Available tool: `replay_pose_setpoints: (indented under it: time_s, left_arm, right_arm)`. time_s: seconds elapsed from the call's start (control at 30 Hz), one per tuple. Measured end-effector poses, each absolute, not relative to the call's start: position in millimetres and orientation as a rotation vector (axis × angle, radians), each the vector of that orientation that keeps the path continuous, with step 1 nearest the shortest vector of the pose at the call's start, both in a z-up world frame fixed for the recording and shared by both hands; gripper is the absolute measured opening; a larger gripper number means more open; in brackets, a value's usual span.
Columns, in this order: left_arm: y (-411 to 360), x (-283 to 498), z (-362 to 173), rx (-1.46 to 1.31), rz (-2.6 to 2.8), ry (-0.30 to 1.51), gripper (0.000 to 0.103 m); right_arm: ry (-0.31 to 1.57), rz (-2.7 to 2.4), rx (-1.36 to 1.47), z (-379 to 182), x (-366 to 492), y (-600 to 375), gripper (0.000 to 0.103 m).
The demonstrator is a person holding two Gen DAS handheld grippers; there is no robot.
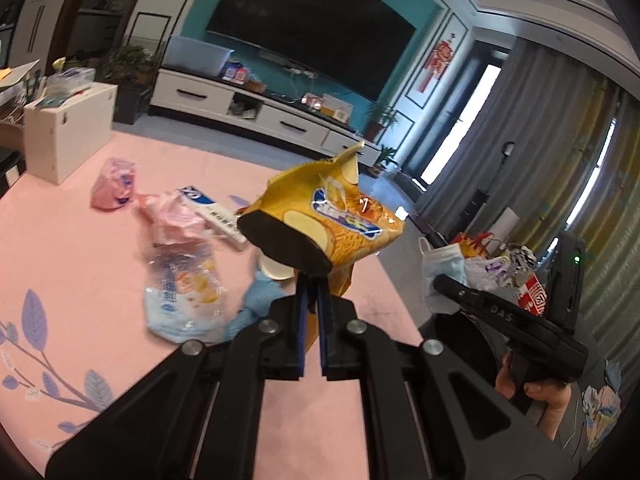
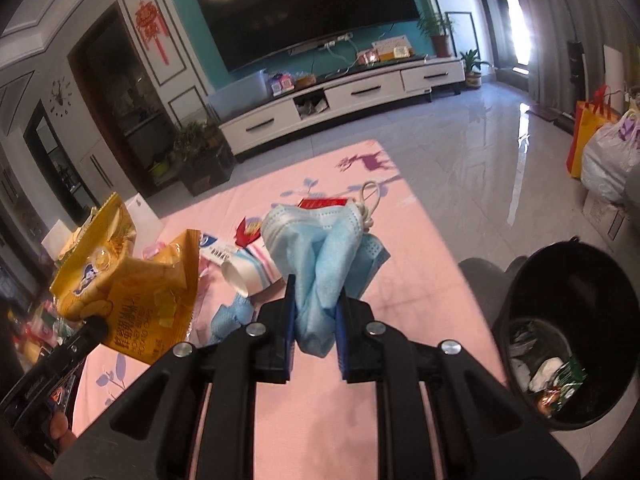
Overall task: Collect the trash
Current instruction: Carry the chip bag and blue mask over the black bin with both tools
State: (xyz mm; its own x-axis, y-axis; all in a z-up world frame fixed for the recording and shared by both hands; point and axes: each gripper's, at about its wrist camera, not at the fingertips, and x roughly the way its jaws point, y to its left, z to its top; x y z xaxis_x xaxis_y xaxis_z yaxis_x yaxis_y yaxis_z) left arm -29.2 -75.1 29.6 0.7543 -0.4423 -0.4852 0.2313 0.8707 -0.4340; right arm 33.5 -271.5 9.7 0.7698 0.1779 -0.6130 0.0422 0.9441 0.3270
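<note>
The left hand-held gripper is pressed almost together and pinches the lower edge of a yellow potato chip bag, which is lifted above the pink mat. The right hand-held gripper squeezes a crumpled blue face mask between its blue pads; the mask is also off the mat, and its white ear loops hang at the far side. In the left wrist view a hand holds the handle of the right hand-held gripper.

Just beside the right hand-held gripper, to its right, a black trash bin stands on the floor, with some wrappers already lying at its bottom.

On the mat beyond the grippers more trash lies: a clear plastic bag with blue print, a paper cup on its side, a white and blue box, a pink plastic bag and a red wrapper.

Further away a white TV cabinet stands against the teal wall, and a large dark television hangs above it. Potted plants stand at the end of the cabinet.
</note>
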Motion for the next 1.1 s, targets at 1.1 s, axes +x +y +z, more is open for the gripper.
replay_pose_setpoints:
  time_s: [1.1]
  left_arm:
    - [-308, -5, 16, -0.269, -0.714, 0.765, 0.006]
  right_arm:
    - [0.610, -0.357, 0.371, 22, -36, -437, 0.017]
